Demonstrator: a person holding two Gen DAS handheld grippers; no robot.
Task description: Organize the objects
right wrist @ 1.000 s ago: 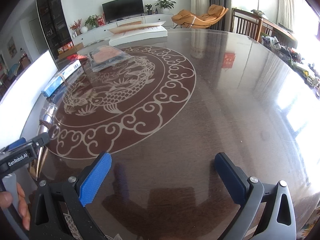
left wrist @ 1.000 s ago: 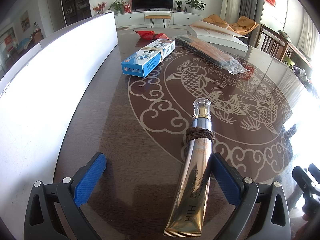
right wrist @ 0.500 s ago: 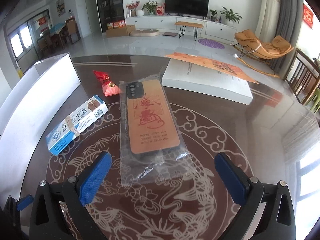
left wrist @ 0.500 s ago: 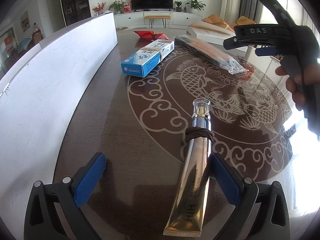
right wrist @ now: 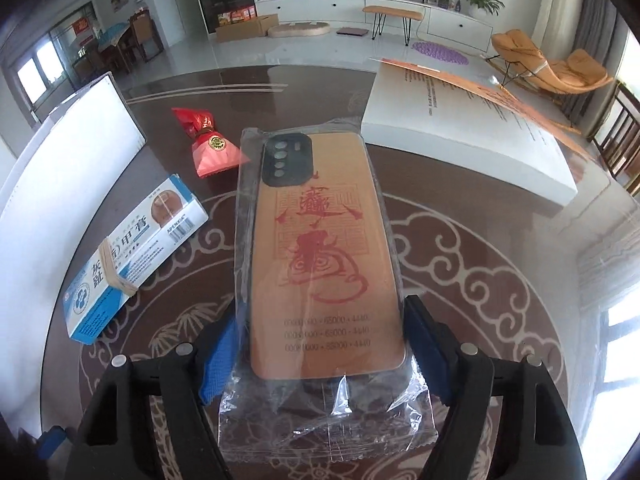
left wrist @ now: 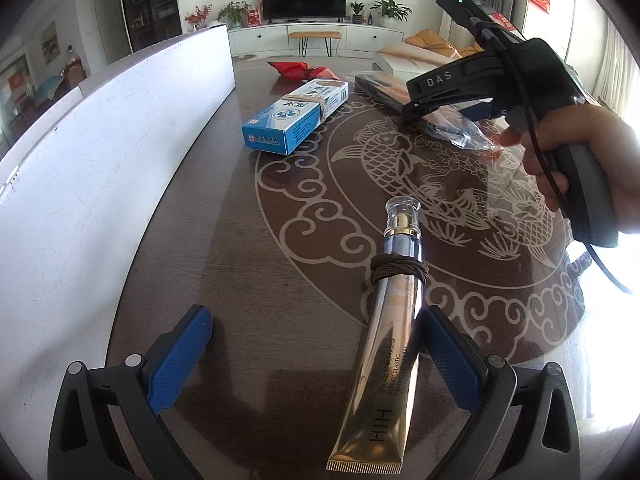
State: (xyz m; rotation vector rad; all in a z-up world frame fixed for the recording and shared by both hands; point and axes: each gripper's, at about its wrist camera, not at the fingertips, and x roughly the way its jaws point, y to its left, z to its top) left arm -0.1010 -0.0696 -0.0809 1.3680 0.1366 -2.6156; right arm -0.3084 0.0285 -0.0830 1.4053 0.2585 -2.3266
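An orange phone case in a clear plastic bag (right wrist: 320,264) lies on the dark round table (right wrist: 480,320). My right gripper (right wrist: 320,344) has its blue pads against both sides of the bag, shut on it. In the left wrist view the right gripper body (left wrist: 500,80) and hand hang over the bagged case (left wrist: 448,124). My left gripper (left wrist: 316,348) is open low over the table. A gold cream tube (left wrist: 388,340) with a brown hair tie lies by its right finger (left wrist: 448,364).
A blue and white medicine box (left wrist: 296,118) (right wrist: 132,260) and a red candy packet (right wrist: 208,144) (left wrist: 300,70) lie left of the case. A long white panel (left wrist: 100,140) stands along the table's left edge. A flat white box (right wrist: 472,120) lies at the back right.
My right gripper has swung from the open table over to the bagged phone case, moved in low and closed its pads on it. My left gripper has stayed still.
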